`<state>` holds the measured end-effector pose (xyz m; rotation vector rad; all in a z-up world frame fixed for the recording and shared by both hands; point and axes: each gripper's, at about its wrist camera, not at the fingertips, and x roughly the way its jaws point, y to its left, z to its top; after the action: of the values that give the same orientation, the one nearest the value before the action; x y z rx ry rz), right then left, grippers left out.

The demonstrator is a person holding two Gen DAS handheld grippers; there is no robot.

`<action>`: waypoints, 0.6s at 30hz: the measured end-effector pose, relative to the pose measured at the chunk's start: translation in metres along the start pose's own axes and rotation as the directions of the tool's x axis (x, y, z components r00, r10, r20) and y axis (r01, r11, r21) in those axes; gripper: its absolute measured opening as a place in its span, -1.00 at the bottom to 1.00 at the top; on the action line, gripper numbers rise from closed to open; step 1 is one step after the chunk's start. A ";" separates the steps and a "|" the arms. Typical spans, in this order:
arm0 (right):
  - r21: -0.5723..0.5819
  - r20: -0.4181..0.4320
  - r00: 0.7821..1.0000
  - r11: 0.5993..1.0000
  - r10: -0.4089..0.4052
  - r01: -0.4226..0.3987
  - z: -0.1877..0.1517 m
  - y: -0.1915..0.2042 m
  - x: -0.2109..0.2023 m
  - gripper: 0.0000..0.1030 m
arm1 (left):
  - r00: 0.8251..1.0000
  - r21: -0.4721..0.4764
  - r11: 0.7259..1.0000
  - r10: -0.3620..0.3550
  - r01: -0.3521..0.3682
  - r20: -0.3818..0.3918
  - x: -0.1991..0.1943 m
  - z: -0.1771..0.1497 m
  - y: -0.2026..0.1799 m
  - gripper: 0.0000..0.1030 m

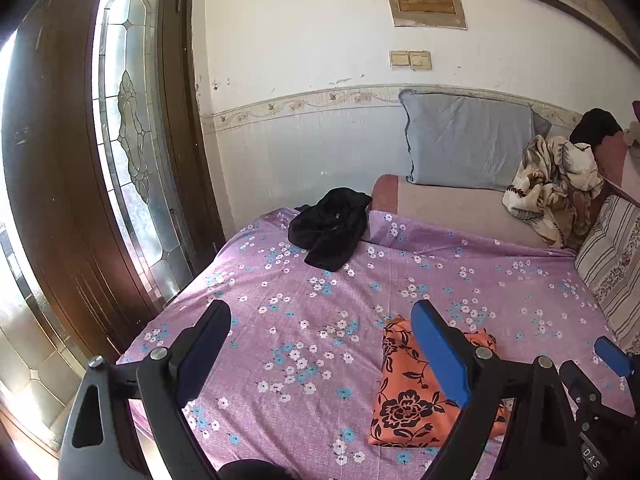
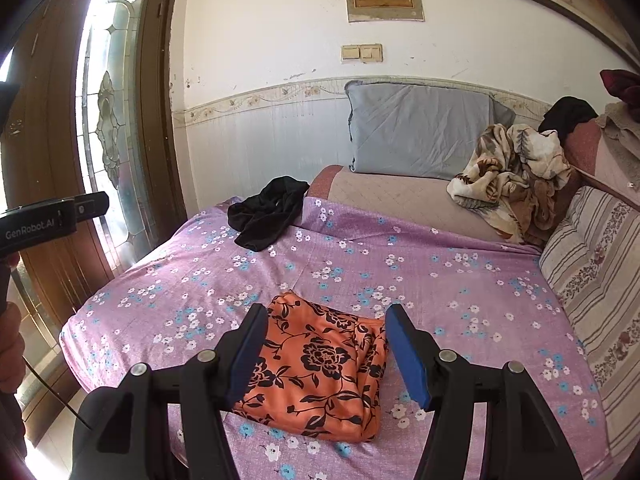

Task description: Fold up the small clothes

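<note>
At the far left of the bed, on the purple flowered sheet, a black garment lies crumpled in a loose heap, just beside the quilted cushion behind it. It looks thin, soft and light, so it should drape and sag when lifted; a good hold is probably an outer edge or corner of the heap, one for each tool, to shake it flat. The left gripper hangs over bare sheet, jaws wide apart, nothing between them. To the right and nearer, an orange garment with black flowers lies folded into a flat packet; its cloth seems smooth, perhaps slippery. The right gripper hovers above it, jaws apart, clamped on nothing.
</note>
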<state>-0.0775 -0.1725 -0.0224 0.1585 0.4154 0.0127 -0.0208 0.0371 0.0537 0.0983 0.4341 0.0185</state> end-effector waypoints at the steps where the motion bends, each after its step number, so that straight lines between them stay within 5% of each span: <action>1: -0.004 0.004 1.000 1.000 0.002 -0.002 0.002 0.001 -0.003 0.26 | 1.000 -0.002 1.000 -0.004 0.004 0.002 -0.003 0.001 0.002 0.78; 18: -0.043 0.079 0.997 0.999 0.022 -0.019 0.022 0.020 -0.036 0.31 | 0.995 -0.018 1.000 -0.010 0.012 0.094 -0.048 0.026 0.018 0.78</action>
<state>-0.1007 -0.1575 0.0153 0.1216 0.3341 0.0353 -0.0531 0.0512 0.0991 0.0781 0.3401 0.0071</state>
